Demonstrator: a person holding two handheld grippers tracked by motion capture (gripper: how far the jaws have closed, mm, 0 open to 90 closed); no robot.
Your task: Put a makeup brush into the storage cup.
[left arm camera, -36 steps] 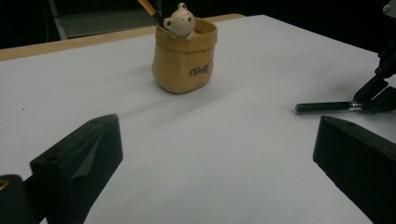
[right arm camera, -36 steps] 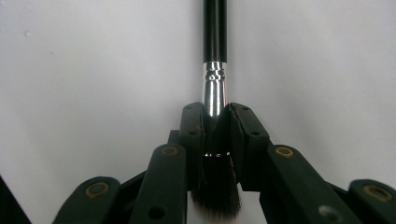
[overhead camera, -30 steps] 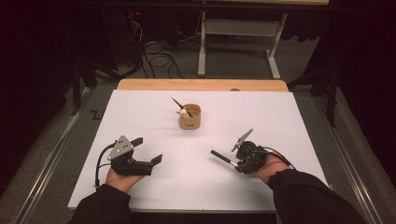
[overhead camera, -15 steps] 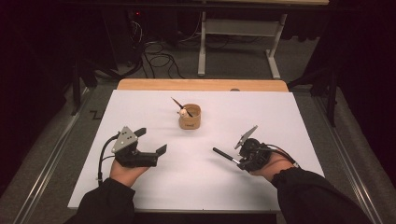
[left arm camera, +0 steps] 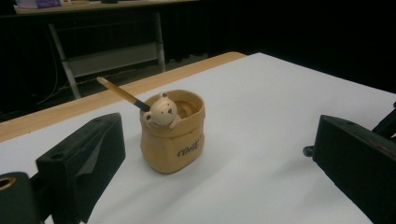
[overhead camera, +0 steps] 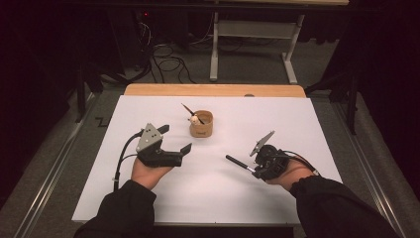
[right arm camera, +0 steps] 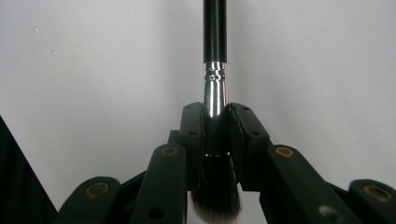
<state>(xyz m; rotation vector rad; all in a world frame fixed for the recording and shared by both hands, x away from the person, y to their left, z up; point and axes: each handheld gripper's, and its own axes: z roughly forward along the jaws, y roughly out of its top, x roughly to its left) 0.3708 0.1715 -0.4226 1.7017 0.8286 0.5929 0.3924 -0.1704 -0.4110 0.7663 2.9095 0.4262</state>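
Right gripper view: right claw (right arm camera: pixel 216 123) clamped on a makeup brush (right arm camera: pixel 215 70) at the metal collar, bristles back toward the camera, black handle pointing away over the white surface (right arm camera: pixel 93 70). Handle-first hold, so my guess is it goes handle-down into the cup. High view: same claw (overhead camera: pixel 251 167) sits low at the right, handle aimed left toward the middle. Left claw (overhead camera: pixel 181 146) jaws apart, nothing between them, hovering and facing the tan cup (overhead camera: pixel 202 124) mid-surface. Left gripper view: cup (left arm camera: pixel 173 133) has a small bear figure (left arm camera: pixel 160 112) on its rim and a pencil-like stick (left arm camera: pixel 123 95) leaning out. Stick's lower end hidden inside; cup lettering too small to read.
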